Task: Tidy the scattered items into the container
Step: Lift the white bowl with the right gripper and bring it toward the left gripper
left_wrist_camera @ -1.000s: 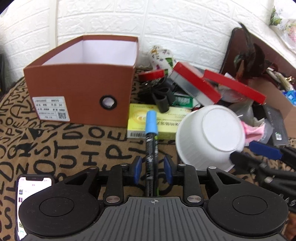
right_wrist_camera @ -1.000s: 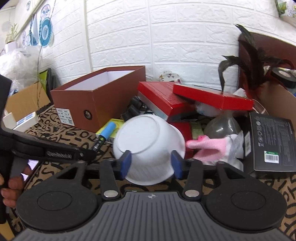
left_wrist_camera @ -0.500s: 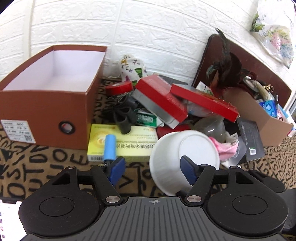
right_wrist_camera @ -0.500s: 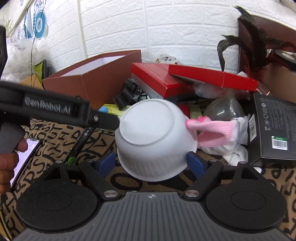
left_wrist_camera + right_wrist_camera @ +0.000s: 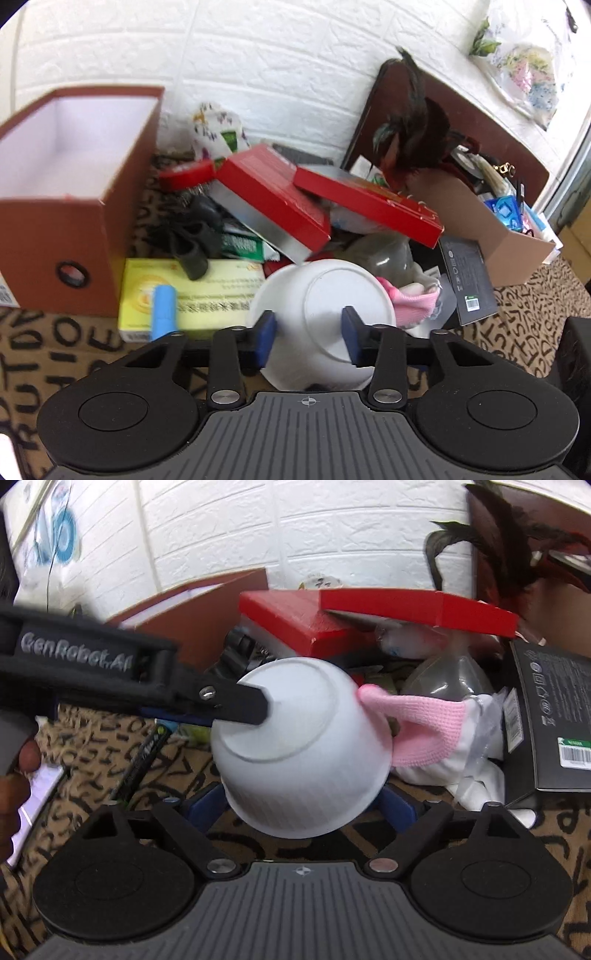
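A white bowl (image 5: 332,306) (image 5: 303,746) lies upside down and tilted on the patterned cloth. My right gripper (image 5: 303,801) straddles its rim with wide jaws, and I see no pad pressing on it. My left gripper (image 5: 308,339) (image 5: 258,707) hovers at the bowl's base with its jaws closing and nothing between them. In the right wrist view one of its fingertips (image 5: 255,705) touches the base. The blue-capped marker (image 5: 164,310) (image 5: 147,753) rests on the cloth, leaning on the yellow box. The open brown box (image 5: 74,229) (image 5: 207,613) stands at the far left.
Red boxes (image 5: 280,199) (image 5: 332,627) are piled behind the bowl. A yellow box (image 5: 207,295), pink sock (image 5: 424,734), black carton (image 5: 554,720), phone (image 5: 33,805) and cardboard box (image 5: 480,229) crowd around. A person's hand (image 5: 14,775) grips the left gripper's handle.
The left gripper let go of the marker, swung right to the bowl, opened wide, then narrowed. The right gripper opened wide and moved down and in around the bowl.
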Demonstrator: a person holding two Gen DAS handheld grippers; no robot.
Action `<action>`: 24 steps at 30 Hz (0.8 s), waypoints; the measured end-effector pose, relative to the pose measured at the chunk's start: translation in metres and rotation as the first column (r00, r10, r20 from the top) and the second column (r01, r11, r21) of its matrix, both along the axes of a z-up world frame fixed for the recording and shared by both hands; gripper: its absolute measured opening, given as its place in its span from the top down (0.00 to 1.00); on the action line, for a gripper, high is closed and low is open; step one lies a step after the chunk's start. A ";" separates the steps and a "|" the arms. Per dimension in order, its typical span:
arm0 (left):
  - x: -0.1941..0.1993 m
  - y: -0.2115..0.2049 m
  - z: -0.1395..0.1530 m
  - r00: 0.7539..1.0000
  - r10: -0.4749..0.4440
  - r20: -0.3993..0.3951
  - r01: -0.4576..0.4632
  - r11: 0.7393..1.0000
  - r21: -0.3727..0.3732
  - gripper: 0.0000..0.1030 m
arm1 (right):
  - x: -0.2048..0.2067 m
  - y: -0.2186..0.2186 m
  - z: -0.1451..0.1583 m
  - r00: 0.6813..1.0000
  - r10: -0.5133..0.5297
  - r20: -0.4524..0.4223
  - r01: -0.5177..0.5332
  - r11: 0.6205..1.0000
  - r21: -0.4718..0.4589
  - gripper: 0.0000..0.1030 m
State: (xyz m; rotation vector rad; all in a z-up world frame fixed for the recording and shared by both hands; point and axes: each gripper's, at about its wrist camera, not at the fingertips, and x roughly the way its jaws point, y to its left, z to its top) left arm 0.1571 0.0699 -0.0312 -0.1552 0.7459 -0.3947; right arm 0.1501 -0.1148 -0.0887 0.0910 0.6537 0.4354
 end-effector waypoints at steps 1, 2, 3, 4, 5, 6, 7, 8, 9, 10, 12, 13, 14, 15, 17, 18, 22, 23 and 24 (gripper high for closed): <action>-0.002 0.002 0.002 1.000 0.002 0.004 -0.002 1.000 -0.001 0.72 | -0.002 -0.002 0.002 1.000 0.004 0.006 -0.004 1.000 0.021 0.16; -0.004 0.004 0.004 1.000 0.007 0.008 -0.007 1.000 -0.002 0.72 | -0.005 -0.003 0.005 1.000 0.008 0.019 -0.009 1.000 0.028 0.17; -0.007 0.007 0.006 1.000 0.014 0.014 -0.013 1.000 -0.002 0.72 | -0.008 -0.002 0.008 0.999 0.010 0.038 -0.011 1.000 0.025 0.19; -0.010 0.009 0.008 1.000 0.021 0.021 -0.021 1.000 0.002 0.69 | -0.011 0.000 0.012 0.998 0.012 0.057 -0.013 1.000 0.019 0.20; -0.013 0.011 0.011 0.999 0.028 0.029 -0.029 1.000 0.008 0.66 | -0.014 0.001 0.017 0.997 0.015 0.073 -0.016 1.000 0.015 0.21; -0.017 0.013 0.013 0.999 0.033 0.036 -0.034 0.999 0.016 0.66 | -0.018 0.003 0.021 0.996 0.020 0.088 -0.021 1.000 0.014 0.23; -0.021 0.015 0.015 0.999 0.037 0.039 -0.038 0.999 0.026 0.61 | -0.021 0.005 0.027 0.994 0.028 0.109 -0.029 0.999 0.013 0.25; -0.025 0.018 0.016 0.999 0.039 0.037 -0.041 0.999 0.033 0.61 | -0.026 0.007 0.033 0.990 0.038 0.136 -0.039 0.999 0.009 0.26; -0.030 0.021 0.016 0.999 0.041 0.032 -0.042 0.999 0.034 0.61 | -0.030 0.009 0.039 0.985 0.051 0.165 -0.052 0.999 0.004 0.28; -0.034 0.025 0.016 0.999 0.045 0.027 -0.046 0.998 0.035 0.64 | -0.033 0.012 0.045 0.979 0.067 0.192 -0.069 0.998 0.002 0.30; -0.042 0.034 0.015 0.997 0.069 0.021 -0.070 0.997 0.039 0.64 | -0.039 0.019 0.055 0.968 0.097 0.231 -0.097 0.995 -0.010 0.31; -0.046 0.039 0.014 0.997 0.082 0.015 -0.083 0.995 0.047 0.63 | -0.042 0.025 0.058 0.963 0.119 0.243 -0.115 0.993 -0.033 0.33; -0.050 0.044 0.012 0.995 0.097 0.008 -0.097 0.993 0.060 0.61 | -0.045 0.030 0.059 0.957 0.147 0.249 -0.138 0.989 -0.055 0.34; -0.054 0.049 0.010 0.994 0.114 -0.002 -0.113 0.991 0.074 0.59 | -0.047 0.036 0.059 0.953 0.173 0.249 -0.162 0.985 -0.064 0.38; -0.062 0.060 0.006 0.988 0.153 -0.025 -0.150 0.984 0.093 0.46 | -0.053 0.045 0.058 0.946 0.223 0.237 -0.212 0.975 -0.073 0.40; -0.067 0.066 0.005 0.985 0.168 -0.033 -0.164 0.982 0.093 0.44 | -0.057 0.048 0.057 0.942 0.243 0.233 -0.231 0.970 -0.079 0.40; -0.082 0.085 0.008 0.978 0.204 -0.040 -0.202 0.978 0.051 0.30 | -0.067 0.055 0.051 0.937 0.286 0.200 -0.269 0.957 -0.108 0.40; -0.085 0.087 0.010 0.977 0.209 -0.031 -0.207 0.977 0.045 0.27 | -0.068 0.054 0.050 0.939 0.286 0.192 -0.271 0.957 -0.101 0.40; -0.087 0.087 0.013 0.977 0.210 -0.020 -0.210 0.977 0.042 0.26 | -0.070 0.054 0.051 0.940 0.286 0.187 -0.273 0.958 -0.089 0.39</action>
